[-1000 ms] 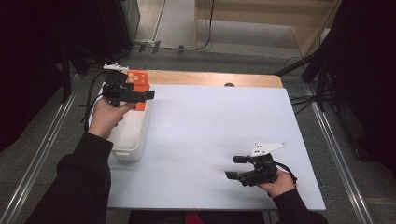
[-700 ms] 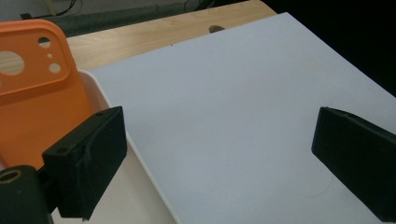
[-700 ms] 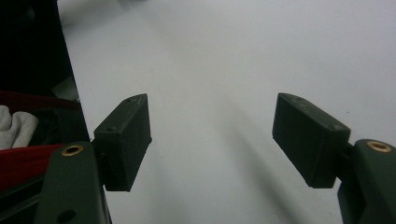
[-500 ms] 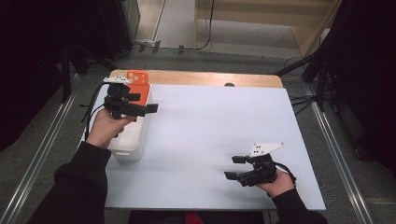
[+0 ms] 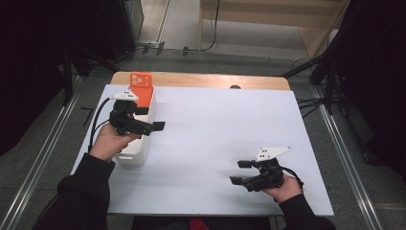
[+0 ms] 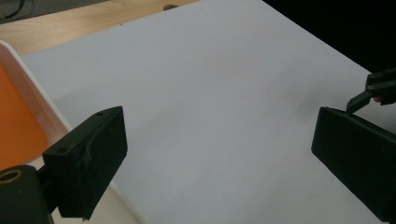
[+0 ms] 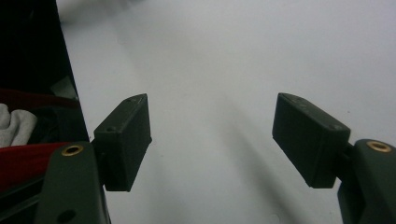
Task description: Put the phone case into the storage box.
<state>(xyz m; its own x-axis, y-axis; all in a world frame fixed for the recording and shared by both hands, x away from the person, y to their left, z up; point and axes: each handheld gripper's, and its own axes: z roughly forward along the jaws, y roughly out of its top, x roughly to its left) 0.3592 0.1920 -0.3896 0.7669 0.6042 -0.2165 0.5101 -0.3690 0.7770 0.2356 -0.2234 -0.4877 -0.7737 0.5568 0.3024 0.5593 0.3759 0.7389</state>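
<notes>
On the white-covered tabletop (image 5: 215, 139) with its bare wooden far edge, a long white plastic tray (image 5: 139, 143) lies along the left side, and a flat orange rectangular object (image 5: 141, 82) rests at the tray's far end. The left claw (image 5: 154, 120) hangs above the tray's middle with its black jaws wide apart and nothing between them, pointing toward the tabletop's centre. The right claw (image 5: 242, 172) sits low near the front right corner, well apart from the tray, jaws likewise spread and empty.
</notes>
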